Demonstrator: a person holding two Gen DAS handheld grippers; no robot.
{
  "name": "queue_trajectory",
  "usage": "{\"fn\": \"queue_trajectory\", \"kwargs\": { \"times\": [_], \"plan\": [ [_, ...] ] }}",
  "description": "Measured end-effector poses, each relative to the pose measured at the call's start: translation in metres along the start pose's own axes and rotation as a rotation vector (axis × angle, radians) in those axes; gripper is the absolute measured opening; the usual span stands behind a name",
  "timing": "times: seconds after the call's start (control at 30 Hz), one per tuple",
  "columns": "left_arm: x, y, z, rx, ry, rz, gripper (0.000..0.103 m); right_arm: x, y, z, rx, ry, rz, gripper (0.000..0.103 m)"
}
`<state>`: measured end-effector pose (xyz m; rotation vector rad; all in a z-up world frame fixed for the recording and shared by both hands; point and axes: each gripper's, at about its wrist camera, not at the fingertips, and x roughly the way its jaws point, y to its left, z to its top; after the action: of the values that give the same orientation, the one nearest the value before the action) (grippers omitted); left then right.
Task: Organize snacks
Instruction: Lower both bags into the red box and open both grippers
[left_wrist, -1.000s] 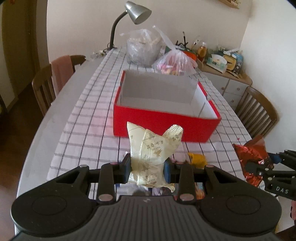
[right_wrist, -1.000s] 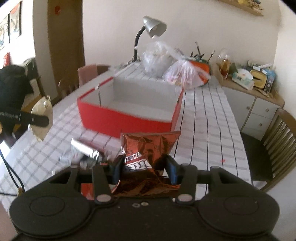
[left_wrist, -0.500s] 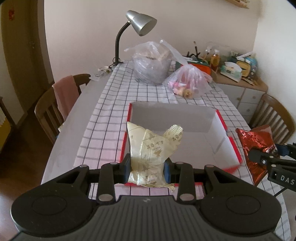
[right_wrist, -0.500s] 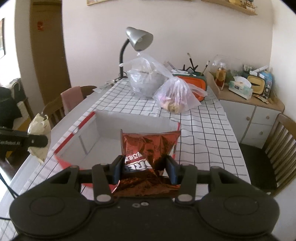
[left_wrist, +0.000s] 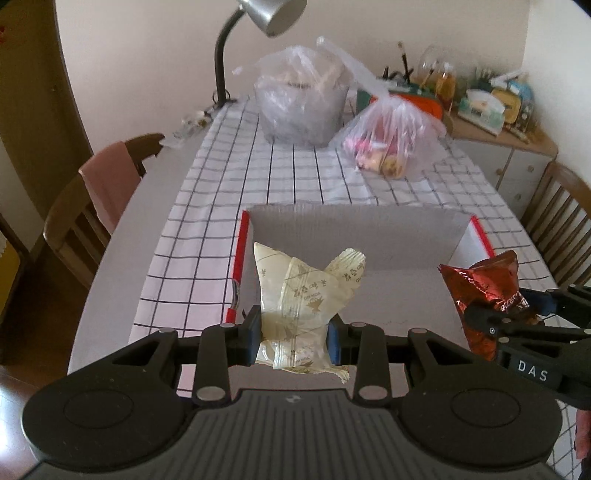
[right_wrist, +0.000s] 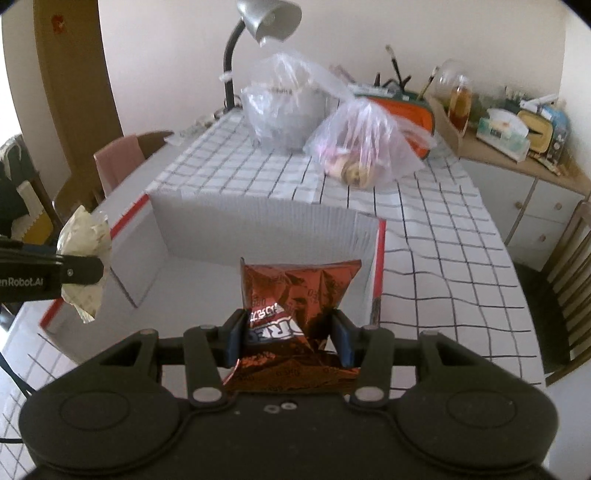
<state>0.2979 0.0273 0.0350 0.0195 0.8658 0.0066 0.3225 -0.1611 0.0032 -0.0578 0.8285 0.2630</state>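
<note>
My left gripper (left_wrist: 294, 338) is shut on a pale cream snack packet (left_wrist: 303, 295) and holds it above the left half of the red box (left_wrist: 240, 258). My right gripper (right_wrist: 289, 338) is shut on a shiny red-brown snack bag (right_wrist: 295, 291) above the right half of the same red box (right_wrist: 379, 266), whose inside is white and bare. Each view shows the other gripper from the side: the red-brown bag (left_wrist: 484, 288) at the right of the left wrist view, the cream packet (right_wrist: 86, 258) at the left of the right wrist view.
Beyond the box, two clear plastic bags (left_wrist: 303, 96) (left_wrist: 391, 144) and a grey desk lamp (left_wrist: 273, 14) stand on the checked tablecloth (left_wrist: 207, 206). Wooden chairs (left_wrist: 85, 206) (right_wrist: 569, 284) flank the table. A cluttered sideboard (right_wrist: 517, 147) runs along the right wall.
Both grippers have carried their packets forward, from in front of the red box to over its open inside. Both grips are unchanged.
</note>
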Motion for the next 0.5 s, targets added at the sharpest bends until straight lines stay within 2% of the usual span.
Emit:
{"fn": "queue_trajectory", "kwargs": {
  "times": [0.5],
  "plan": [
    [0.069,-0.01,-0.01,0.075,0.15,0.009,0.034,0.035,0.019,-0.011,-0.055,0.075,0.019,0.046]
  ]
}}
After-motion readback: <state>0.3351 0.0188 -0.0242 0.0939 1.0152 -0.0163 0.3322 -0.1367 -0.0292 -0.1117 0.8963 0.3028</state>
